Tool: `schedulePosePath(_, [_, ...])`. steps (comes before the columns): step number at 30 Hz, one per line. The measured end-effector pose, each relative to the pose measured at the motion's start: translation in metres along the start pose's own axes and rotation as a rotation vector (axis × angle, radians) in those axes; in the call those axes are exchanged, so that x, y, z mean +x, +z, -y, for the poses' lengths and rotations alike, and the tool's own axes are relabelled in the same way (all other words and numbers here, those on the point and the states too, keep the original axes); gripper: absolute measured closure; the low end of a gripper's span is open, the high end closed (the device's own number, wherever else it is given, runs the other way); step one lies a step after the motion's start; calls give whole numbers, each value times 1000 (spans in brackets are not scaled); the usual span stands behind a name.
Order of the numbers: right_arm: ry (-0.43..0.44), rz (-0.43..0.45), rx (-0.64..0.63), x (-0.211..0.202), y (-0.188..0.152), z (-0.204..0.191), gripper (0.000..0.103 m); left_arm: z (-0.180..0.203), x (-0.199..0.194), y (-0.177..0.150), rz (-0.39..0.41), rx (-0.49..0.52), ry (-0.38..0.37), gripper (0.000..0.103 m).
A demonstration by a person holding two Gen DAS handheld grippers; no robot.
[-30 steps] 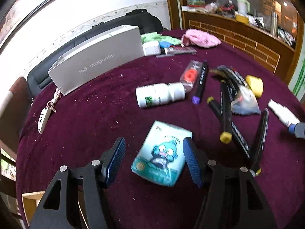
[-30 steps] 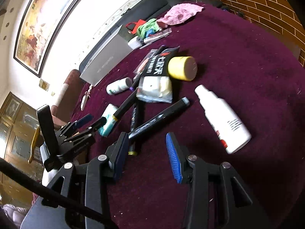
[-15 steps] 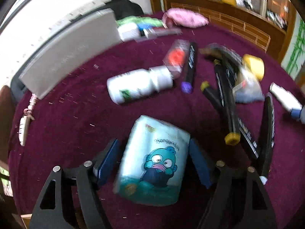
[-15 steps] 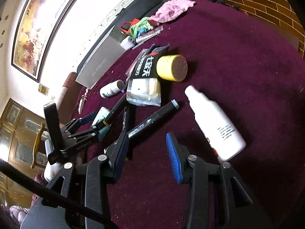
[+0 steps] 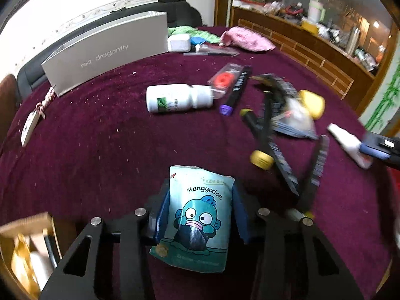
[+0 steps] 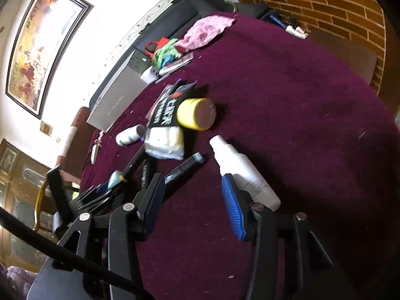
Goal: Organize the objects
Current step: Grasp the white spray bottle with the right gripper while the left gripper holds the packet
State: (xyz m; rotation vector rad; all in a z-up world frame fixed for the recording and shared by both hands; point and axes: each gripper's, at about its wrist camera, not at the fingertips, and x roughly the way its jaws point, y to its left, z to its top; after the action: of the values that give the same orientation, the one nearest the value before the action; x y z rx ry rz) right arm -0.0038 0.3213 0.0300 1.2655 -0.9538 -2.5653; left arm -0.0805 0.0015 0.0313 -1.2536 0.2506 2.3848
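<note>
Near the front edge of the purple table (image 5: 100,150), the left gripper (image 5: 197,215) now has the blue cartoon packet (image 5: 197,215) between its pads. A second ago the packet lay loose ahead of wide tongs; now they are closing and pinching its sides, so it can probably be lifted soon. Only the right view shows the right gripper (image 6: 192,200) opening on nothing, with the white spray bottle (image 6: 242,172) just right of it.

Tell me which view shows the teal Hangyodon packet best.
The left wrist view: the Hangyodon packet fills the near centre, printed face readable, between the closing jaws of the left gripper. The right wrist view shows only a teal sliver of it beside the black markers.
</note>
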Motion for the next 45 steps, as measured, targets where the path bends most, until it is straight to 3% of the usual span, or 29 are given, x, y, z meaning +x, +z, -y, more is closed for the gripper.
schedulePosePath(8, [-140,68,-61,-22,18,20,56,14,-61,-38,69,-63,-142,64])
schedulePosePath(12, [-294,101,-241,-10,43,16,49,13,-75,-51,86,-121,-202,64])
schedulePosePath(14, [-357,51,-324,7,53,12,48,13,-79,-57,92,-135,-182,64])
schedulePosePath(16, [-346,-19,-368,21,53,7,48,14,-83,-62,100,-144,-176,64])
schedulePosePath(19, [-396,-42,-444,32,44,-2,49,12,-88,-68,113,-165,-158,64])
schedulePosePath(21, [-429,-55,-464,39,39,-6,52,11,-88,-72,110,-184,-157,64])
schedulePosePath(25, [-474,-81,-469,50,32,-2,73,11,-93,-81,110,-192,-116,64])
schedulePosePath(32, [-441,-82,-436,40,19,-10,76,6,-109,-94,126,-210,-38,63])
schedulePosePath(38, [-321,-72,-400,14,0,-27,76,6,-130,-105,158,-203,35,63])
schedulePosePath(45, [-165,-71,-437,-10,-33,-78,76,-2,-157,-122,204,-223,135,63])
